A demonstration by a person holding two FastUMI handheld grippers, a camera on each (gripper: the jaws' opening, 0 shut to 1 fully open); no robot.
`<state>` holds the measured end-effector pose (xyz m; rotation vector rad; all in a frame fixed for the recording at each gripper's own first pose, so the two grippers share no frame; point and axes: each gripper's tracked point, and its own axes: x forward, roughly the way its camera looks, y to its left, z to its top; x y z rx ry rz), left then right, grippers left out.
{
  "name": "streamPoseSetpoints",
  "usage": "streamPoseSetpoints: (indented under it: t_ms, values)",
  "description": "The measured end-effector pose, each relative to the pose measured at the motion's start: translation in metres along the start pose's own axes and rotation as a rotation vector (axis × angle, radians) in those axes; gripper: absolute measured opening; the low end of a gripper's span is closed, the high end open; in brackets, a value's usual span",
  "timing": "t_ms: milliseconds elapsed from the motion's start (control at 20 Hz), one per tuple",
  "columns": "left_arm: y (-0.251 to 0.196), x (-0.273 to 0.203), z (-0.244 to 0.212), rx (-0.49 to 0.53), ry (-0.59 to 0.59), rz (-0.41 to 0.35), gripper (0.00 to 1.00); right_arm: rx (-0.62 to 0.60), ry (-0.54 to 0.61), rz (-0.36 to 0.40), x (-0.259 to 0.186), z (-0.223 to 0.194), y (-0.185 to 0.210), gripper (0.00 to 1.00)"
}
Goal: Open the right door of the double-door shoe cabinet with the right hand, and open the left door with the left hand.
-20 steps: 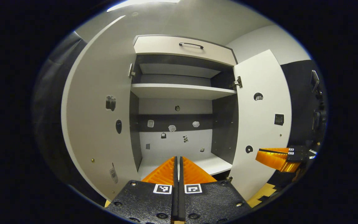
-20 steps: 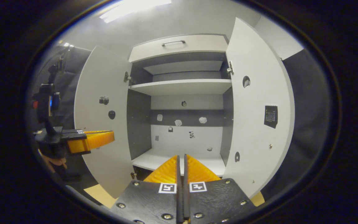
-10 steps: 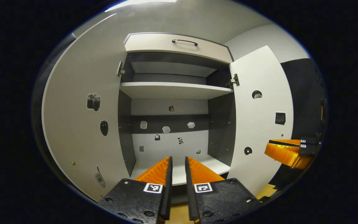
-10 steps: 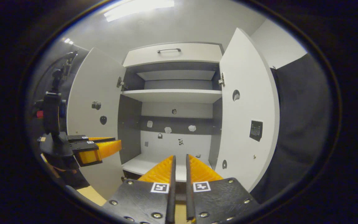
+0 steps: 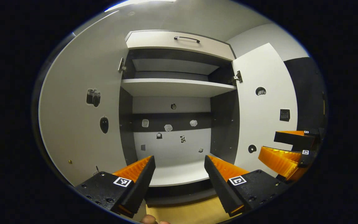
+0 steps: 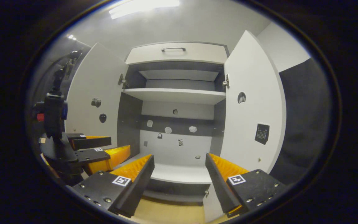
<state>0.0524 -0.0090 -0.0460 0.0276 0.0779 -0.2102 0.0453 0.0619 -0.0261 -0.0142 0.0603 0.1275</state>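
Observation:
The shoe cabinet [image 5: 176,88] [image 6: 172,95] faces both cameras with its two doors swung wide. Its white left door [image 5: 82,102] [image 6: 95,93] and white right door [image 5: 264,105] [image 6: 253,105] stand out to either side, each with small stickers on the inner face. My left gripper [image 5: 179,169] is open in front of the lower compartment, nothing between its fingers. My right gripper [image 6: 179,168] is open too, holding nothing. The right gripper [image 5: 287,146] also appears beside the right door in the left gripper view, and the left gripper [image 6: 95,149] appears by the left door in the right gripper view.
Above the open compartment is a drawer front with a dark handle [image 5: 186,38] [image 6: 173,49]. One white shelf [image 5: 179,87] divides the inside; small stickers dot the back panel [image 5: 172,124]. A light wooden floor [image 5: 182,214] lies below. Dark cloth [image 6: 300,124] hangs to the right.
Both grippers went from shut to wide open over the last second. Each has drawn slightly back from the cabinet, and both doors stay open.

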Motion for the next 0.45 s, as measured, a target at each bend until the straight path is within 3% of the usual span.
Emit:
streamPoseSetpoints:
  t_ms: [450]
  values:
    - [-0.0024,-0.0017,-0.0028,-0.010,0.014,-0.017,0.98,0.013,0.007,-0.032,0.0016,-0.0014,-0.0010,0.98]
